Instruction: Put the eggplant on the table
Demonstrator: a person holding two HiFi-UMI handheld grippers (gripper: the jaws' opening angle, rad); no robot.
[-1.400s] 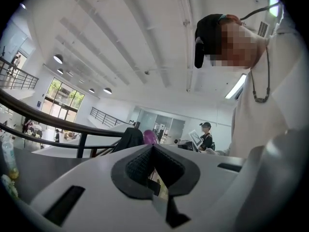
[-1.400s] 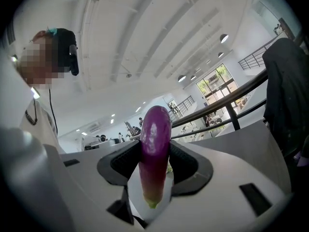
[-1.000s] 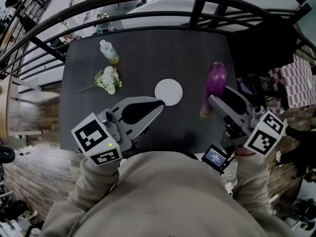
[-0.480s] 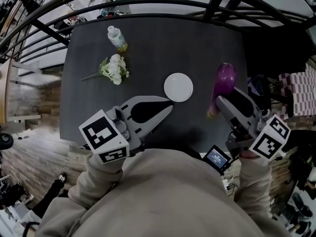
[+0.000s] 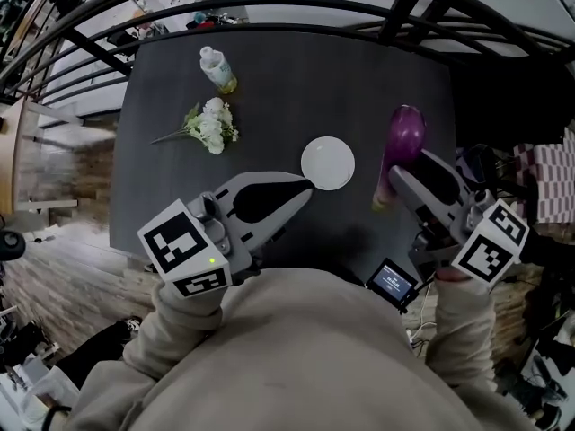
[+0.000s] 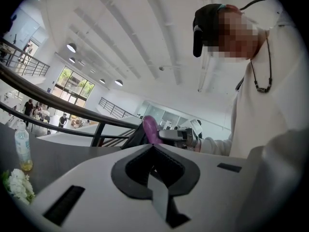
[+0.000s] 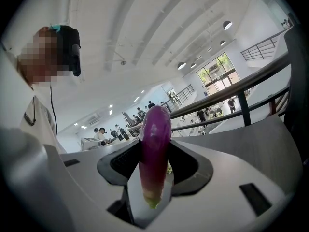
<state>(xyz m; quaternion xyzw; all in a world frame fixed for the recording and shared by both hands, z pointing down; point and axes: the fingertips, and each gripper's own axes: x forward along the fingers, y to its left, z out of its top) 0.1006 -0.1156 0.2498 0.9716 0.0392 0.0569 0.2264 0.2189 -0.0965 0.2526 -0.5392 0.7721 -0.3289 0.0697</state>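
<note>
The eggplant [image 5: 404, 137] has edged nearer the plate [image 5: 328, 162].

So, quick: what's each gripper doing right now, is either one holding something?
Left gripper: closed, holding nothing.
Right gripper: closed on the purple eggplant.

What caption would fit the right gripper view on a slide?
Right gripper shut on a purple eggplant, green stem end toward the camera, dark table and railing beyond.
</note>
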